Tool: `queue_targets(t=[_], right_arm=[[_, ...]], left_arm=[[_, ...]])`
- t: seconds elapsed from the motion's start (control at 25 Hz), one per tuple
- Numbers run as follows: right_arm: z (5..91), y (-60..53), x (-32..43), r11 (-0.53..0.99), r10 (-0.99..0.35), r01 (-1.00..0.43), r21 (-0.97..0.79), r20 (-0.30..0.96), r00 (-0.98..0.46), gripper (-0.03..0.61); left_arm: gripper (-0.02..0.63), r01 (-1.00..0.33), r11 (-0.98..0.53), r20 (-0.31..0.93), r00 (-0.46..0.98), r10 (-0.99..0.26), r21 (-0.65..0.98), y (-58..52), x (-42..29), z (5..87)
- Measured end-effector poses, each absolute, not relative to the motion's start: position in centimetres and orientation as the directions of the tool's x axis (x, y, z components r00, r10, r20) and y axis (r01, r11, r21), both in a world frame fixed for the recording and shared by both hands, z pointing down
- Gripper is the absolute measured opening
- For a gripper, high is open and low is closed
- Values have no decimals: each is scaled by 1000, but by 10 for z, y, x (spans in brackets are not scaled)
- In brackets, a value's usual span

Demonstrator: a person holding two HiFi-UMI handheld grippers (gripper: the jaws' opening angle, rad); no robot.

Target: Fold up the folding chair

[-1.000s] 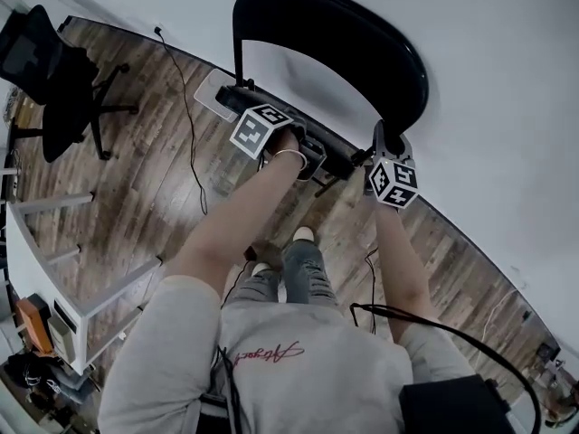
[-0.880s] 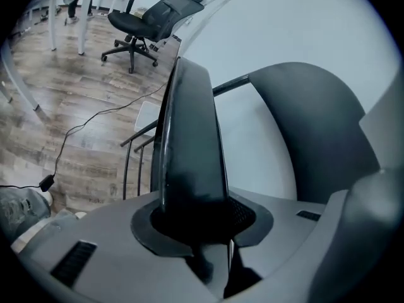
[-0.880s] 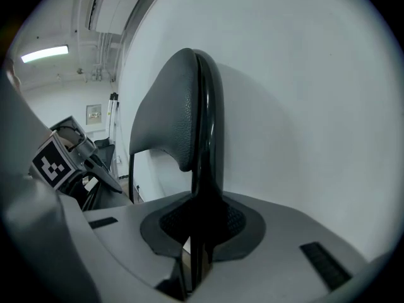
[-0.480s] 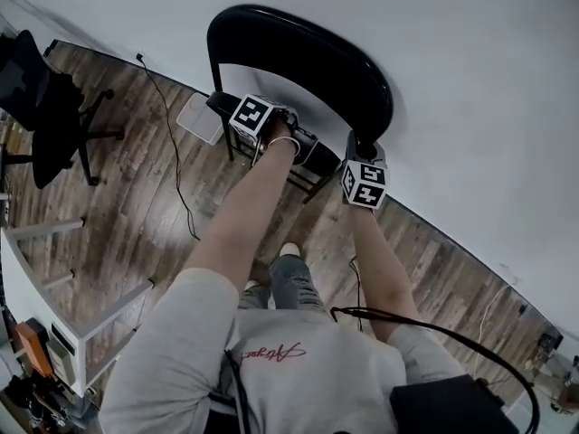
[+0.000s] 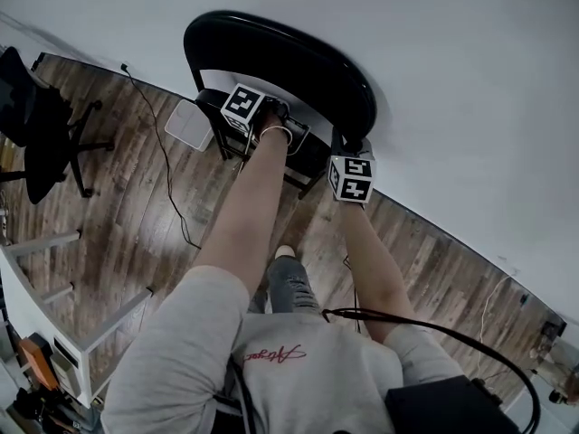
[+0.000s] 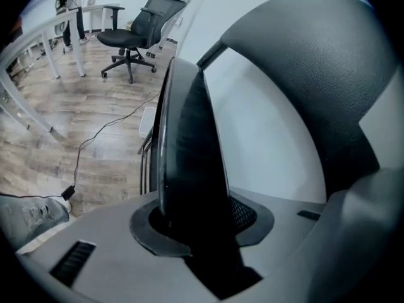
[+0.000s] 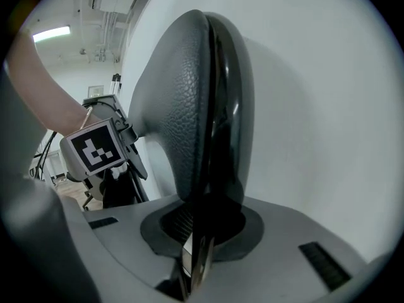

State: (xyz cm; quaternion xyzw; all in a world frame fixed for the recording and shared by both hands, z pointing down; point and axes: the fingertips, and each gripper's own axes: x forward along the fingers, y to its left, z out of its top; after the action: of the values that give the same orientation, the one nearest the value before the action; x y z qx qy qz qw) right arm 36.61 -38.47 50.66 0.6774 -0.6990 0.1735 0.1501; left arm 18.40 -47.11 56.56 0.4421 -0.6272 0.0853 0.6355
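Compared with a second ago, the folding chair [image 5: 308,66] and both grippers sit further toward the upper left of the head view. The curved backrest [image 5: 271,39] now looks flatter, and the left forearm reaches out straighter toward it. The chair stands just before the white wall [image 5: 470,80] on the plank floor [image 5: 118,197]. The left gripper [image 5: 286,125] is at the chair's seat [image 6: 189,144], below the backrest. The dark, smooth-edged slab stands upright between its jaws [image 6: 202,226] and fills the gap, so they are held partly apart by its thickness. The right gripper [image 5: 348,145] is at the right end of the backrest, with its jaws [image 7: 202,229] nearly together, pinching the thin edge. There the padding [image 7: 180,106] shows a pebbled, leather-like grain, backed by a glossy black rounded shell [image 7: 227,112]. From the left gripper view the same backrest [image 6: 315,62] arches overhead, matte and grained. To the chair's left a white rectangular pad [image 5: 188,123] lies flat on the floor with a thin cable [image 5: 167,152] trailing past it. Farther left stands a black office chair [image 5: 36,125] on a star base.
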Motion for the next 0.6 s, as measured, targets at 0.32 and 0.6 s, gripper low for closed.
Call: queue_targets(t=[0.32, 0.6], right_arm=[[503, -389, 364, 41, -904, -999, -36, 423, -52, 48], [498, -376, 375, -23, -939, -1000, 6, 343, 23, 48]], left_arm=[[150, -684, 604, 897, 180, -405, 409, -476, 191, 561], [202, -725, 482, 858, 309, -410, 492, -473, 198, 560]])
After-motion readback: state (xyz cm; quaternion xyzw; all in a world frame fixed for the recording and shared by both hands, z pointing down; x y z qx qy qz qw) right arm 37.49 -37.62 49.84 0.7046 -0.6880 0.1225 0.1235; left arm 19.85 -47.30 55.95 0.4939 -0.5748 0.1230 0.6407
